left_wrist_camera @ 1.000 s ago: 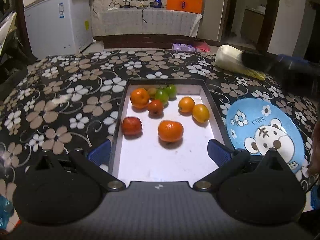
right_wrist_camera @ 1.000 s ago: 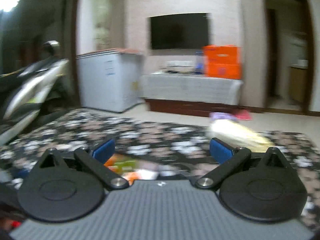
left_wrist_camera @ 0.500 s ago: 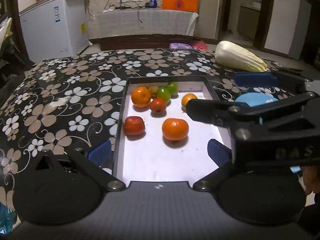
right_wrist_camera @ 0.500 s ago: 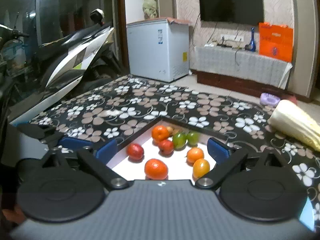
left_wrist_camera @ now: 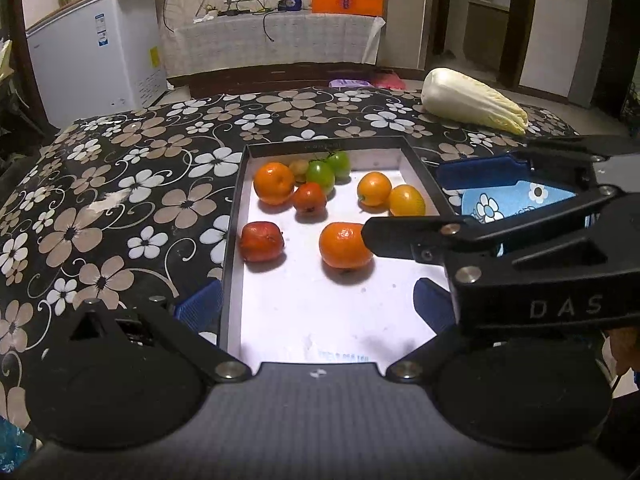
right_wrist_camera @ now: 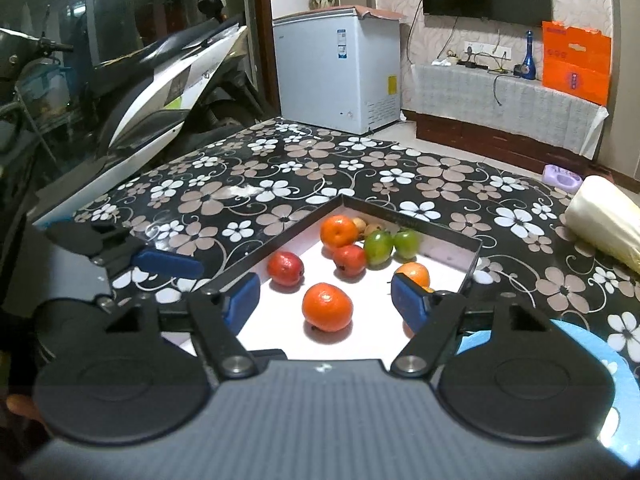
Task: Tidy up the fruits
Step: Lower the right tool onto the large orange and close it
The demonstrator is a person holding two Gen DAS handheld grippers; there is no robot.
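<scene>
A black-rimmed tray [left_wrist_camera: 233, 216] with a white floor holds several fruits: oranges, red ones and green ones. The nearest orange [left_wrist_camera: 343, 245] [right_wrist_camera: 327, 307] lies alone in the middle. My right gripper [right_wrist_camera: 326, 300] comes in from the tray's right side and points at this orange. Its jaws are closing, and its blue pads [right_wrist_camera: 408, 300] stand apart from the orange, which lies just ahead of the tips. In the left wrist view its near black finger [left_wrist_camera: 400, 236] ends at the orange's right edge. My left gripper [left_wrist_camera: 316, 304] hangs open over the tray's near end, holding nothing.
A blue plate [left_wrist_camera: 520, 200] [right_wrist_camera: 600, 360] with a bear drawing lies right of the tray, partly under the right gripper. A Chinese cabbage [left_wrist_camera: 472, 102] [right_wrist_camera: 608, 220] lies at the table's far right. A flowered black cloth [left_wrist_camera: 120, 200] covers the table. A scooter [right_wrist_camera: 152, 80] stands beside it.
The right gripper swung in from the right, dropped over the tray's right side and narrowed its jaws toward the nearest orange. The left gripper stayed almost still.
</scene>
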